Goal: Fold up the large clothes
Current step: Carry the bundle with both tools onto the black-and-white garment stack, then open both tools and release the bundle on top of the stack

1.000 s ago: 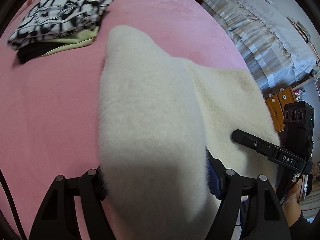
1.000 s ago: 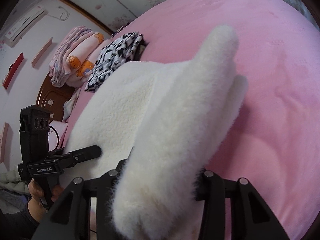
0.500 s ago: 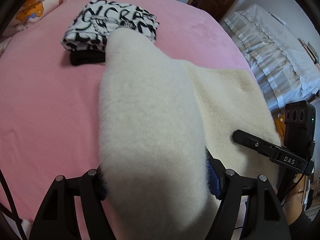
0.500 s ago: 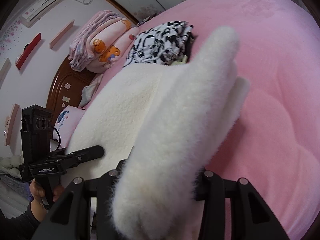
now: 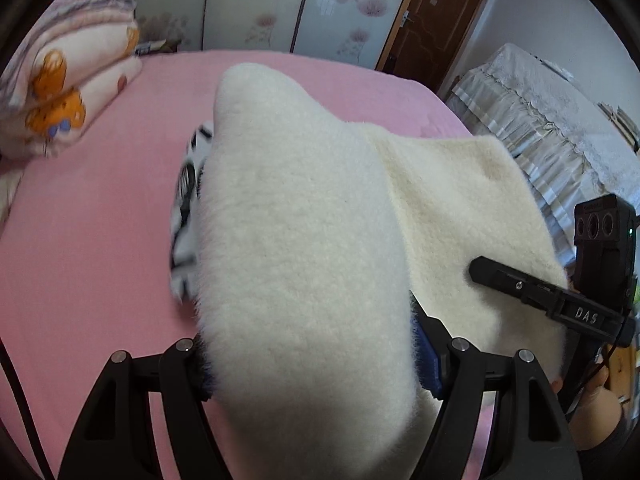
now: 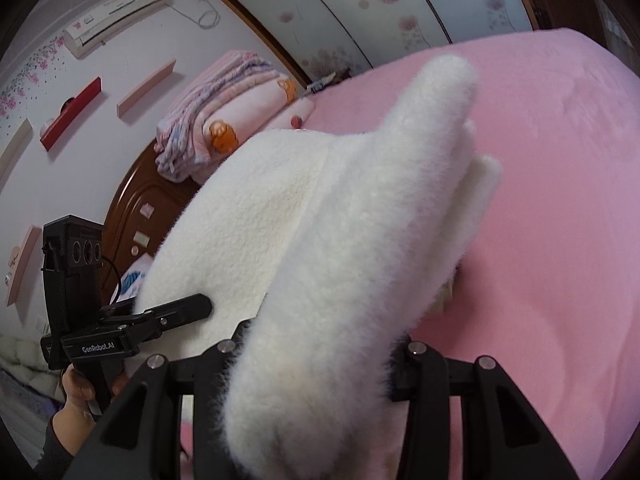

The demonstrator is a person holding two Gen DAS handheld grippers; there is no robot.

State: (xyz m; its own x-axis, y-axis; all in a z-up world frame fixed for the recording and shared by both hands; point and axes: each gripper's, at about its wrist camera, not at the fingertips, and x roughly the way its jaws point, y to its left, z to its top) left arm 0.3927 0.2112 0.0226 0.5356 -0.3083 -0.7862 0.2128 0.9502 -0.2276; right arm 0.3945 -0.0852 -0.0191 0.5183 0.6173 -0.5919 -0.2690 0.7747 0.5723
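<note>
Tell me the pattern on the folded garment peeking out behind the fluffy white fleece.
Black-and-white zebra-like print on the folded garment, clearest in the left wrist view.

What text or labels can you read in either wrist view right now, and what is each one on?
"DAS": white letters on the side of the right gripper, seen from the left wrist view.
"GenRobot.AI": white letters on the side of the left gripper, seen from the right wrist view.
Stickers on the wooden headboard: too small to read.
Air conditioner markings: too blurred to read.
The white fleece garment shows no text.
</note>
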